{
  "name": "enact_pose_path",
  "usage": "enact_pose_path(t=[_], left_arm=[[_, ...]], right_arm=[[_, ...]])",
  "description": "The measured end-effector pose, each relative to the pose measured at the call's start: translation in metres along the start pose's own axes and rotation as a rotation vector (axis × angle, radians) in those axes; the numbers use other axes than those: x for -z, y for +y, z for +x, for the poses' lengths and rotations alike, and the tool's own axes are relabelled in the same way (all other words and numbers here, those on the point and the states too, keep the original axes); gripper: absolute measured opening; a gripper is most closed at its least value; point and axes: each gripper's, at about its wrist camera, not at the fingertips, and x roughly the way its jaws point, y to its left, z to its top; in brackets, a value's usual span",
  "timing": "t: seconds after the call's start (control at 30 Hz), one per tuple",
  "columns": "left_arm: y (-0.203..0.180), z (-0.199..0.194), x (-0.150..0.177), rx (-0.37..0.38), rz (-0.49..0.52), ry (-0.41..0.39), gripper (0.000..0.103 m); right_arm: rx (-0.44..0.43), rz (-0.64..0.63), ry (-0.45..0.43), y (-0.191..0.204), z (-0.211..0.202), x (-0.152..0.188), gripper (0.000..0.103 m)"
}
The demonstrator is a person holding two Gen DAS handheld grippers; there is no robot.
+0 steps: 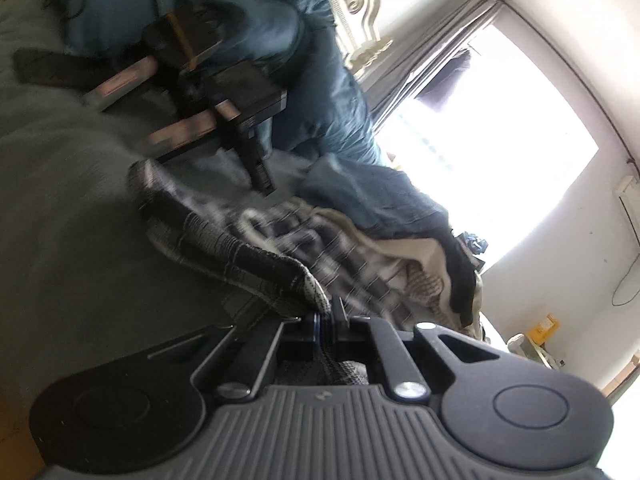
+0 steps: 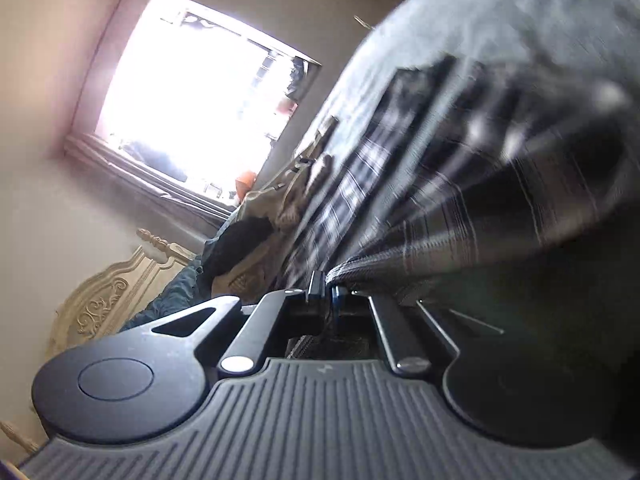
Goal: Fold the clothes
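A dark plaid garment (image 1: 248, 252) with thin white lines lies stretched over the grey bed sheet (image 1: 60, 220). My left gripper (image 1: 326, 316) is shut on one edge of it, and the cloth bunches between the jaws. In the right wrist view the same plaid garment (image 2: 460, 200) fans out from my right gripper (image 2: 326, 292), which is shut on a thick hem. The cloth is pulled taut from both grips. Both views are tilted and blurred by motion.
A beige garment with a black one on it (image 1: 424, 264) lies heaped beside the plaid, with blue bedding (image 1: 332, 92) behind. A blurred black device with pale bars (image 1: 192, 92) sits by a blue sleeve. An ornate cream headboard (image 2: 108, 304) and a bright window (image 2: 192, 92) stand beyond.
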Motion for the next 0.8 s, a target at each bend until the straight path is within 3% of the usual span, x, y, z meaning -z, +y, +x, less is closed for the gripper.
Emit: enact_pose_path(t=[0.8], left_arm=[[-0.079,0.123,-0.028,0.022,0.119,-0.018,0.005]], right_arm=[[0.011,-0.189,-0.1,0.045,0.112,-0.081,0.001]])
